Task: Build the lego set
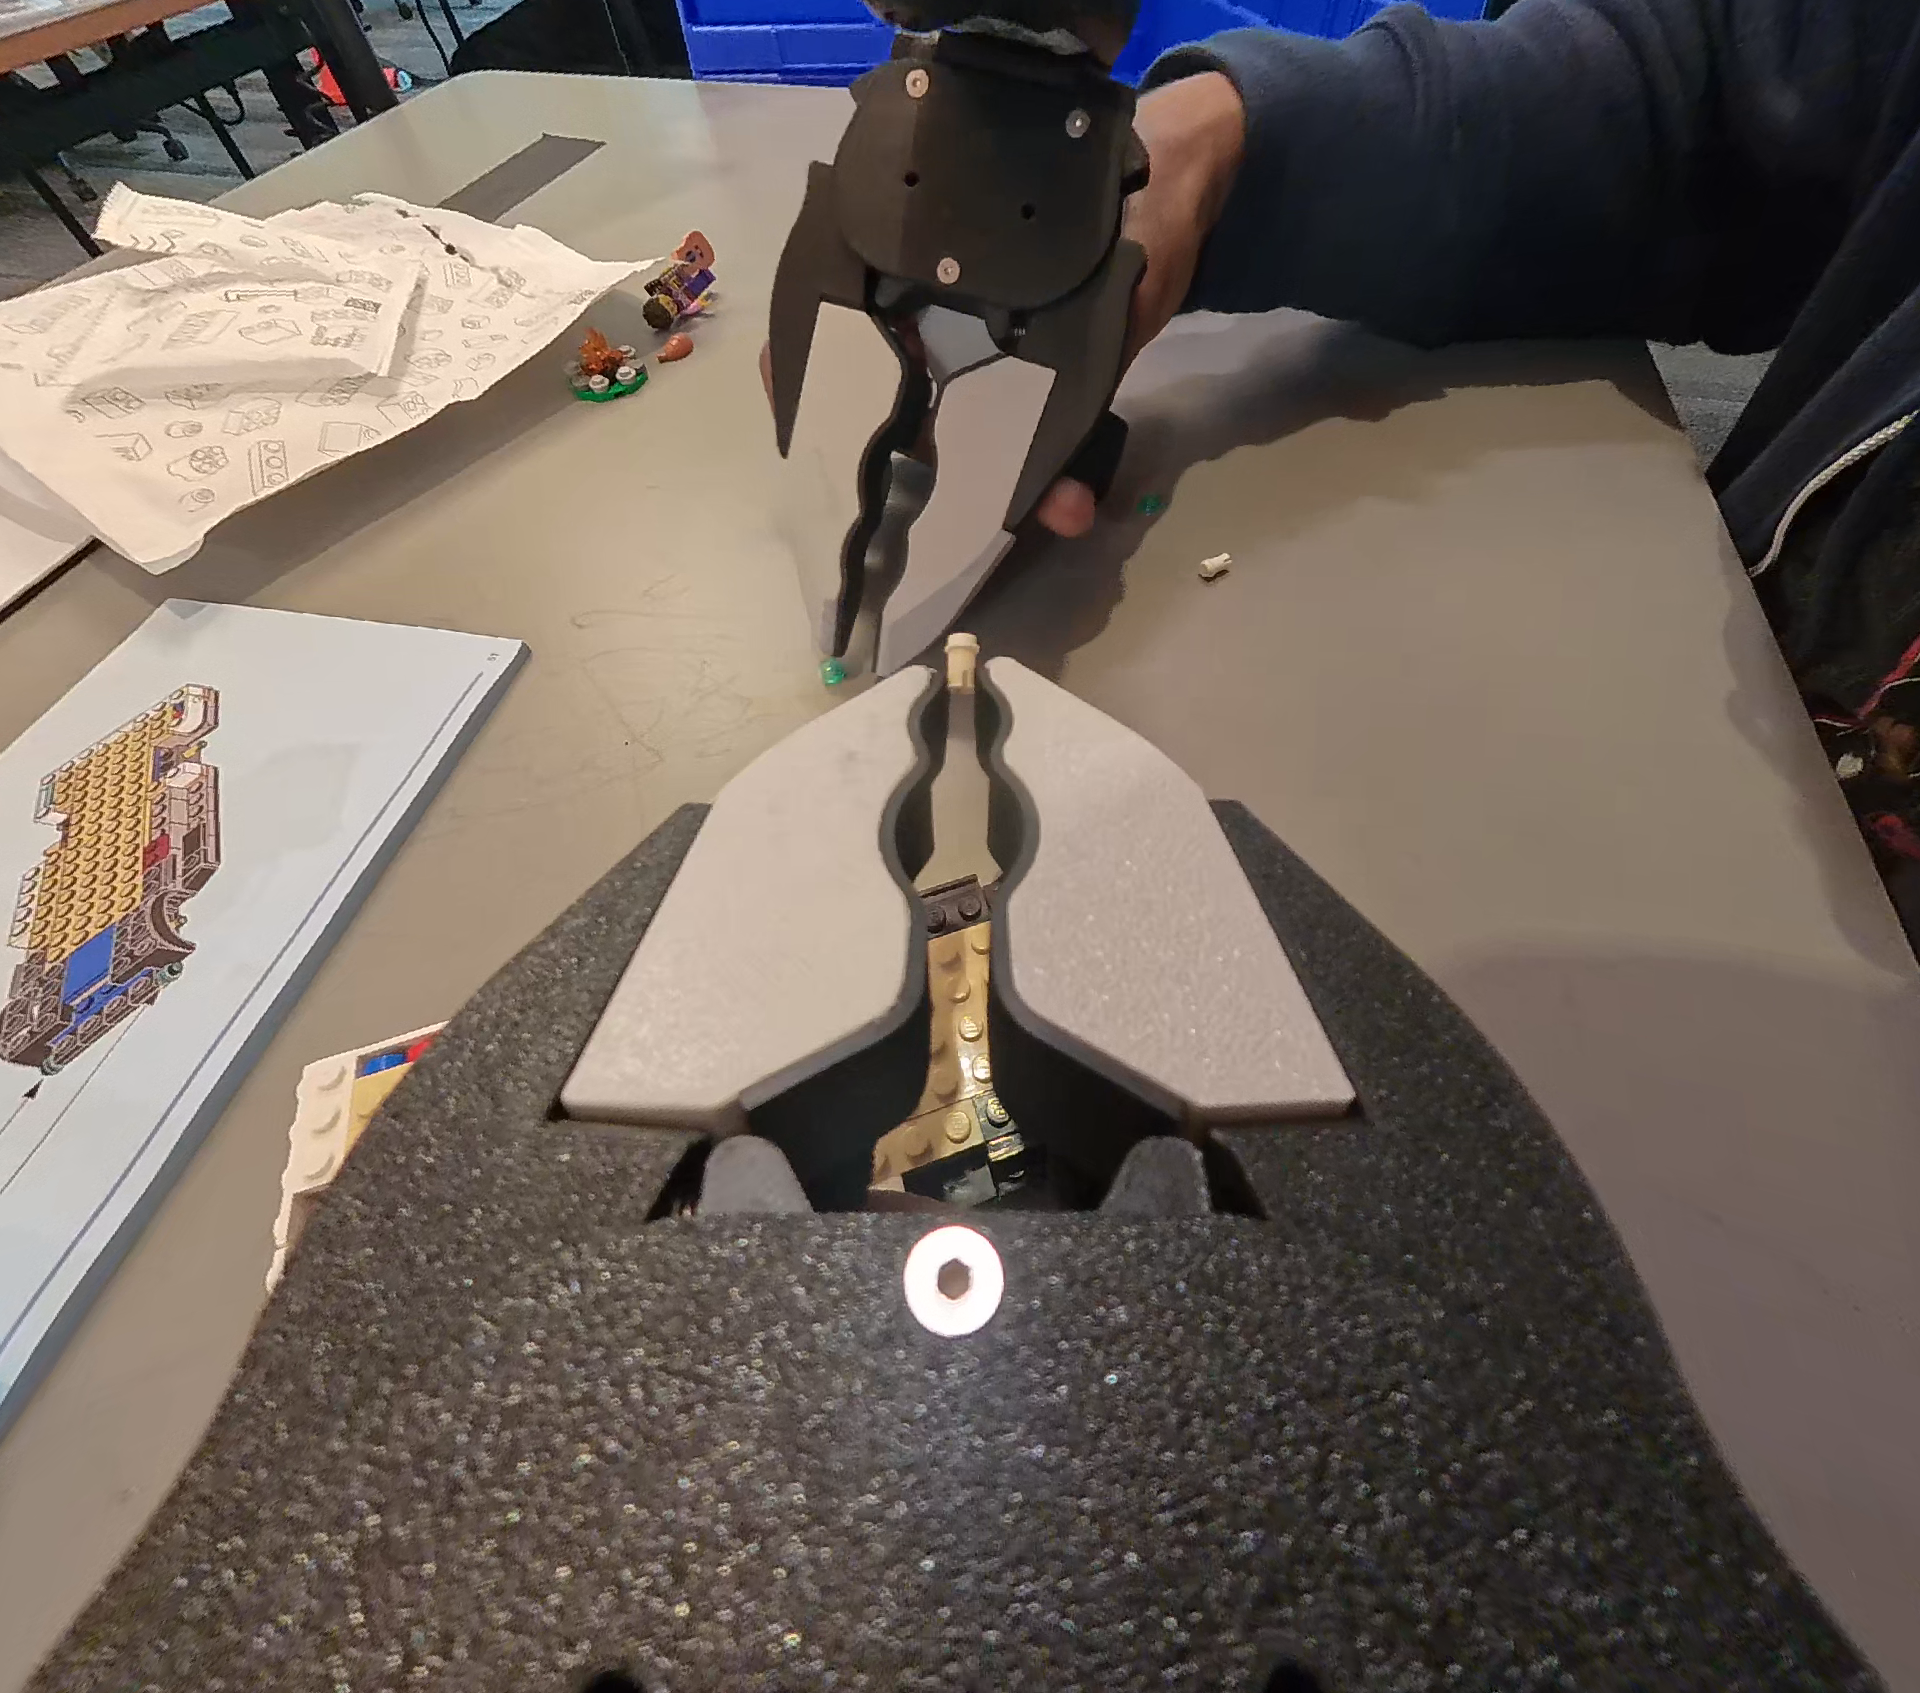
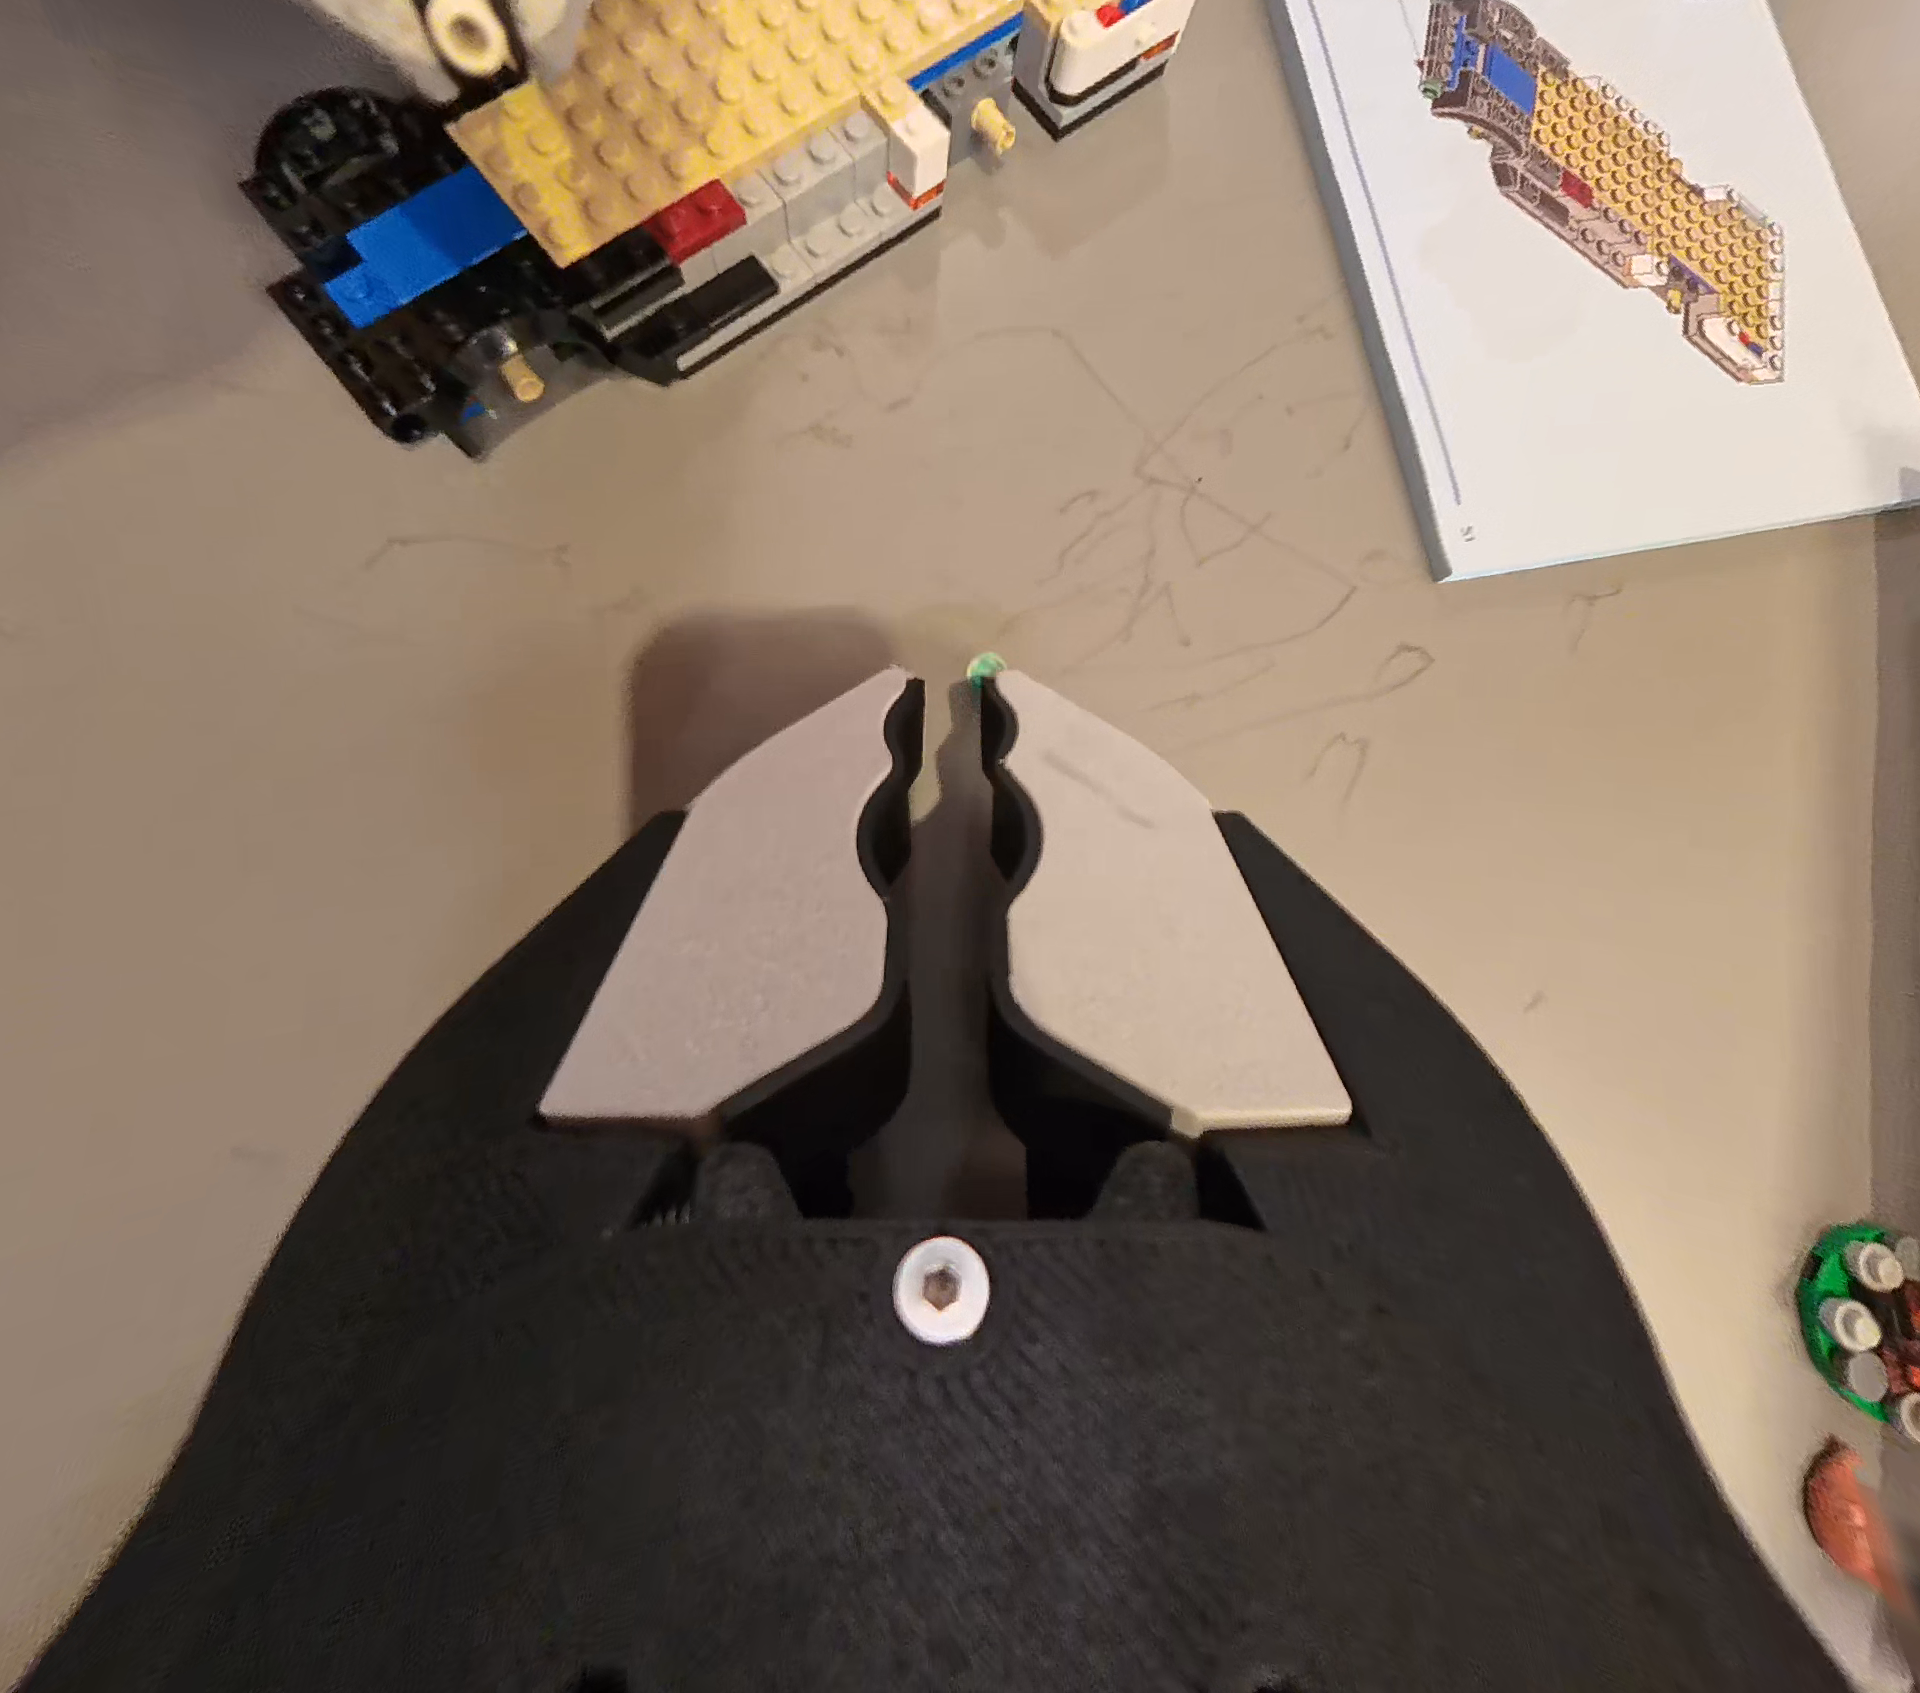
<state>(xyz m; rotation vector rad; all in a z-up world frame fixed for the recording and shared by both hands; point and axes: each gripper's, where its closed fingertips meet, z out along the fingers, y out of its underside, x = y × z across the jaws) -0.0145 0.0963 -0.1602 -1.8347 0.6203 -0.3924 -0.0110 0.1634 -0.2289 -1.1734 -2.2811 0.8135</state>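
On the grey table (image 2: 312,708), two hand-held grippers are brought tip to tip near a partly built brick model (image 2: 748,116).

**Left gripper** (image 1: 963,682)
- A small cream peg (image 1: 961,656) is pinched upright between the fingertips; both pads are pressed against its lower part, and its flanged head stands clear above them.
- In the right wrist view the same gripper is seen end-on at the upper left, with the round hollow end of the peg framed between the pale fingers, just above the tan plate of the model.
- The model lies directly beneath this gripper; tan and black studs are visible through the gap behind the fingers.

**Right gripper** (image 2: 951,687)
- The jaws stand slightly apart — a narrow strip of table is visible between the pads, and nothing is pressed between them.
- The tips are lowered close to the tabletop. A small translucent green stud (image 2: 984,667) lies on the table just at the tip of one finger, outside the gap rather than within it.
- The gripper is held by a hand (image 1: 1174,189) in a dark sleeve.

**Surroundings**
- An open instruction booklet (image 2: 1621,209) lies beside the model.
- A second cream peg (image 1: 1214,566) and a second green stud (image 1: 1147,504) lie loose on the table — well apart from both grippers.
- Crumpled printed paper bags (image 1: 260,355) and a small round green build (image 1: 608,376) lie farther off.
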